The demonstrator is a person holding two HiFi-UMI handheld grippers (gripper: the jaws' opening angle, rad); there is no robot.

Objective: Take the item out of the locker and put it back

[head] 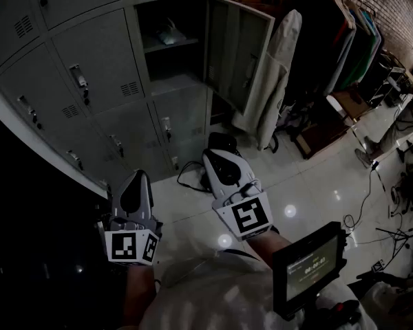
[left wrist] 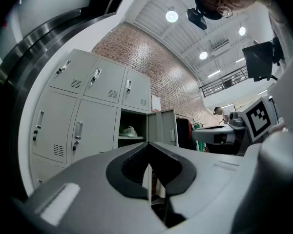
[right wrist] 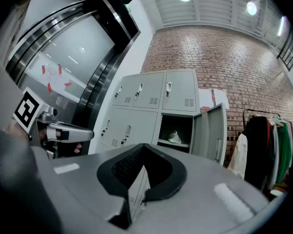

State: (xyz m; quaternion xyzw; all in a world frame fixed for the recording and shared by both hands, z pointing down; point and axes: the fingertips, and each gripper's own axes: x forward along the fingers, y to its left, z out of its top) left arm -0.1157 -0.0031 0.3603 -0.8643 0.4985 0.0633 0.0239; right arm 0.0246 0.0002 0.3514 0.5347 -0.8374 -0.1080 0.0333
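Observation:
A pale crumpled item (head: 168, 31) lies on the upper shelf of the one open locker (head: 172, 53); its door (head: 239, 50) is swung out to the right. Both grippers hang low in front of the lockers, well short of the opening. My left gripper (head: 139, 176) is shut with nothing in it, and so is my right gripper (head: 217, 151). In the left gripper view the item (left wrist: 129, 131) shows beyond the closed jaws (left wrist: 150, 177). The right gripper view has the item (right wrist: 175, 137) above its own closed jaws (right wrist: 142, 186).
Closed grey lockers (head: 89, 81) fill the wall to the left and below the open one. A white coat (head: 279, 81) and a rack of clothes (head: 347, 40) stand right of the door. A dark bag and cables (head: 193, 170) lie on the glossy floor. A small monitor (head: 310, 270) sits near my right arm.

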